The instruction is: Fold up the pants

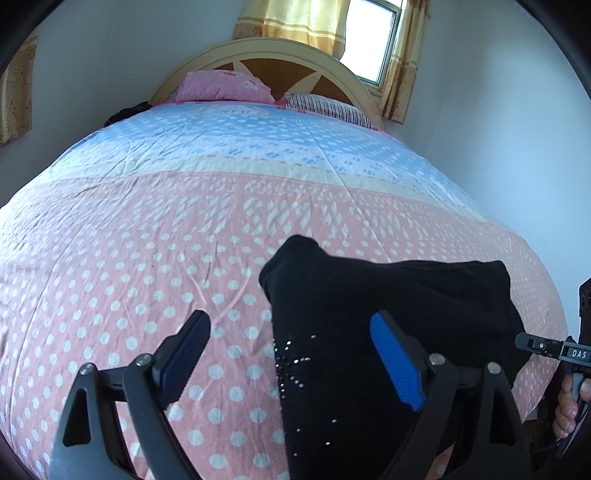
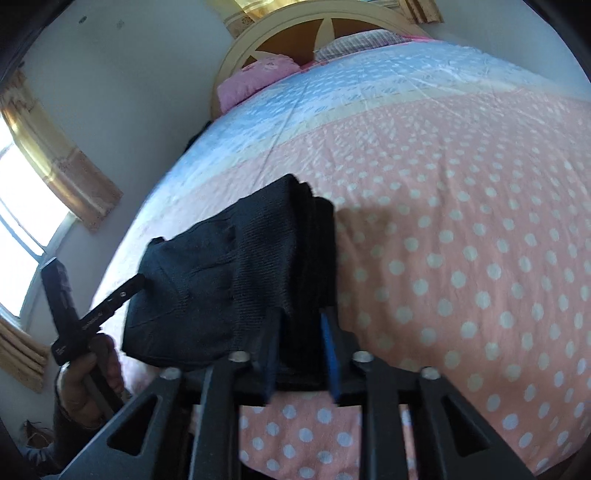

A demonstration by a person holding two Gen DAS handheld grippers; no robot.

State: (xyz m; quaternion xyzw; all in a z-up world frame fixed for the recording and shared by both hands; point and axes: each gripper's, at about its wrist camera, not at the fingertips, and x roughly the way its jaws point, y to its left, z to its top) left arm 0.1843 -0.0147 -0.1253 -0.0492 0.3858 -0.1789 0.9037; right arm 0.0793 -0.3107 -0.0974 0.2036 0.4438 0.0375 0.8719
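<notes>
Black left tool (image 1: 290, 354), blue ribbed pads (image 1: 397, 363), silver screws

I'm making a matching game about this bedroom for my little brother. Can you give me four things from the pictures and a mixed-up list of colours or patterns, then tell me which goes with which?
Things:
1. pants
2. left pillow
3. right pillow
4. curtain

Colours or patterns:
A. yellow-gold
B. black with small shiny studs
C. white with dark stripes
D. plain pink

Pairs: 1-B, 2-D, 3-C, 4-A

The pillows are left and right as the left wrist view shows them, at the headboard.
</notes>
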